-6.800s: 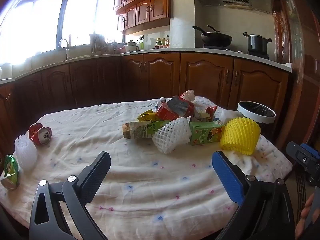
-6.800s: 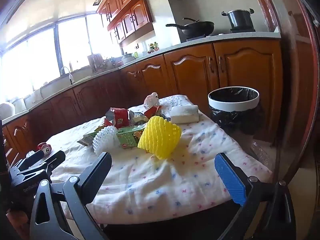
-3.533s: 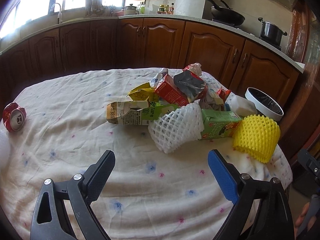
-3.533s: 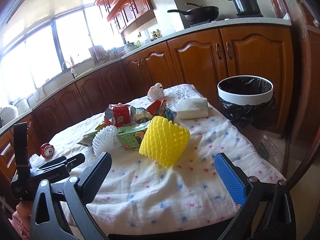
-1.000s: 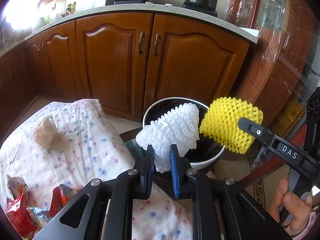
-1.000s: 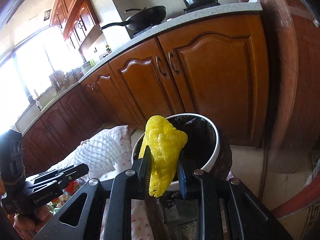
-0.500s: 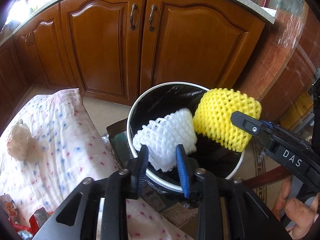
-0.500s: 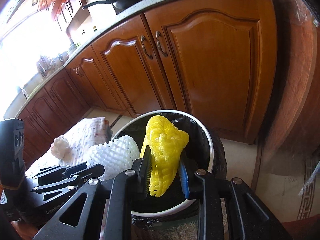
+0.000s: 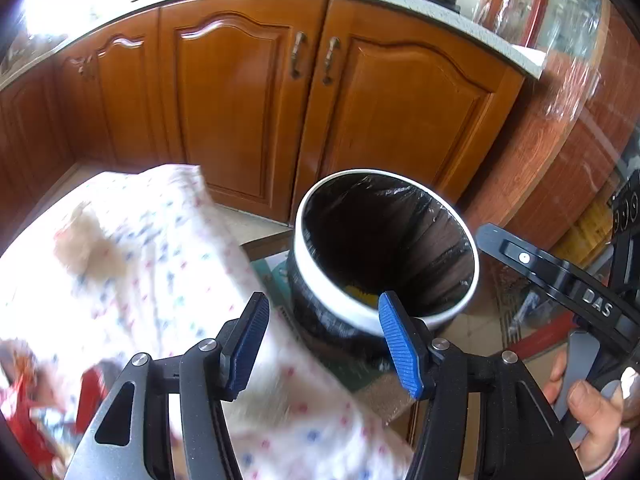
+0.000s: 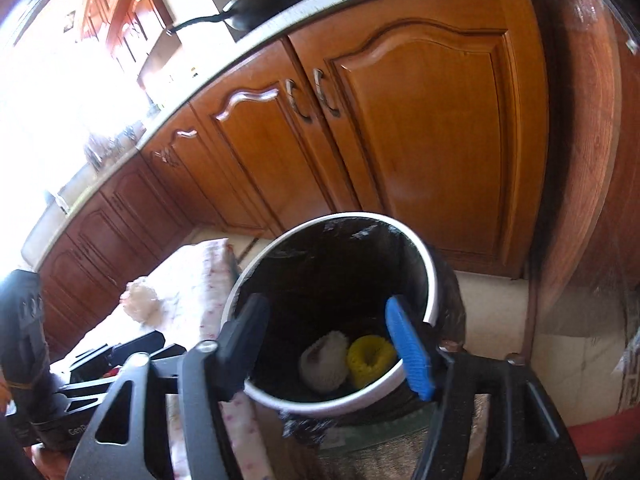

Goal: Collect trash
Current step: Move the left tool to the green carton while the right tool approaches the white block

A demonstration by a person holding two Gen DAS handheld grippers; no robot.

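The white-rimmed trash bin (image 9: 320, 280) with a black liner stands on the floor beside the table; it also shows in the right wrist view (image 10: 430, 268). The white foam net (image 10: 324, 364) and the yellow foam net (image 10: 370, 358) lie at its bottom; a bit of the yellow net (image 9: 358, 290) shows in the left wrist view. My left gripper (image 9: 320, 344) is open and empty above the bin's near rim. My right gripper (image 10: 324, 348) is open and empty over the bin mouth; it shows at the right in the left wrist view (image 9: 560, 280).
The table with the dotted white cloth (image 9: 152, 272) is to the left, with a crumpled tissue (image 10: 140, 300) and red wrappers (image 9: 24, 396) on it. Wooden kitchen cabinets (image 9: 312, 112) stand behind the bin. A wooden post (image 10: 580, 200) rises at the right.
Both grippers opened over the bin. The white and yellow foam nets dropped from them to the bin's bottom. The left gripper has pulled back a little.
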